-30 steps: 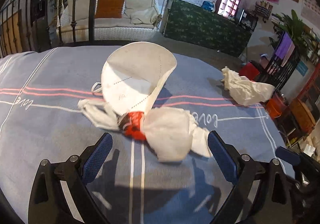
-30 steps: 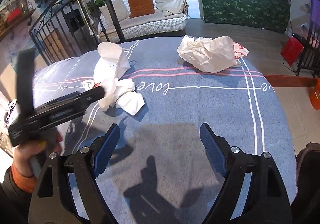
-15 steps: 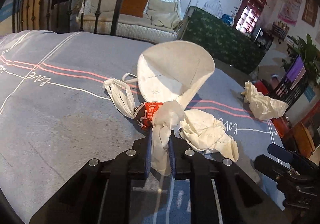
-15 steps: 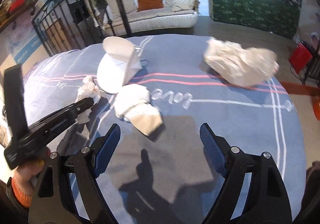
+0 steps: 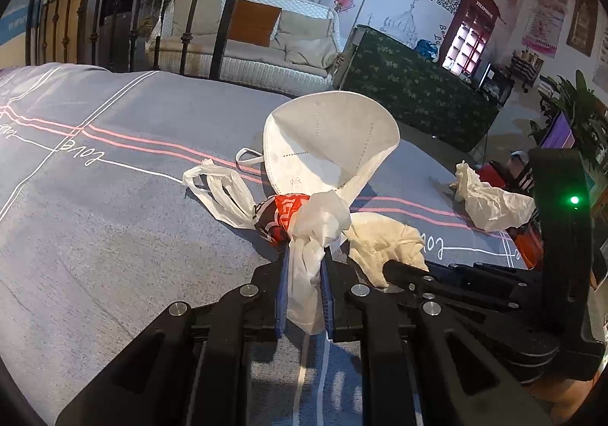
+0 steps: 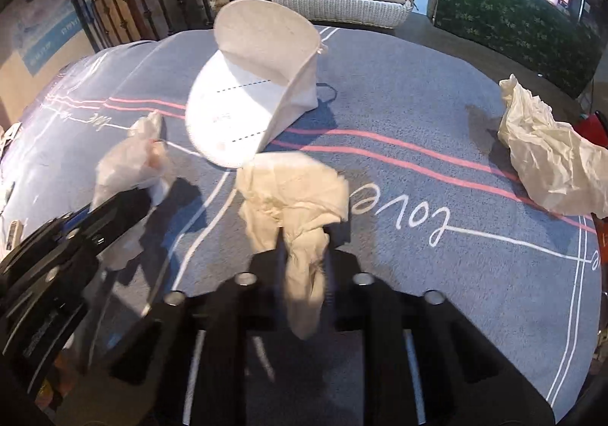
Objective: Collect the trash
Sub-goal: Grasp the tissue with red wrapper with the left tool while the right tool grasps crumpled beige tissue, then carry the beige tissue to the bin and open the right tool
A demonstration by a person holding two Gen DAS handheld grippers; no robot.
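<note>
Grey-blue bedspread (image 5: 95, 220) holds the trash; left gripper (image 5: 304, 293) clamps a knotted plastic bag (image 5: 315, 228), its tail trailing back between the pads. Right gripper (image 6: 304, 274) pinches a crumpled tissue (image 6: 296, 194) lengthwise; open cloth lies rightward toward crumpled paper (image 6: 547, 156).

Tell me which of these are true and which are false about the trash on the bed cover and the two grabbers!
1. The left gripper is pinching a white plastic bag with something red inside. True.
2. The right gripper has nothing between its fingers. False: it is shut on a cream crumpled tissue.
3. The white face mask lies flat on the cover. False: it stands propped open like a cup.
4. Another crumpled paper lies apart from both grippers, near the cover's edge. True.
5. The blue-grey bed cover has the word "love" and pink stripes on it. True.
</note>
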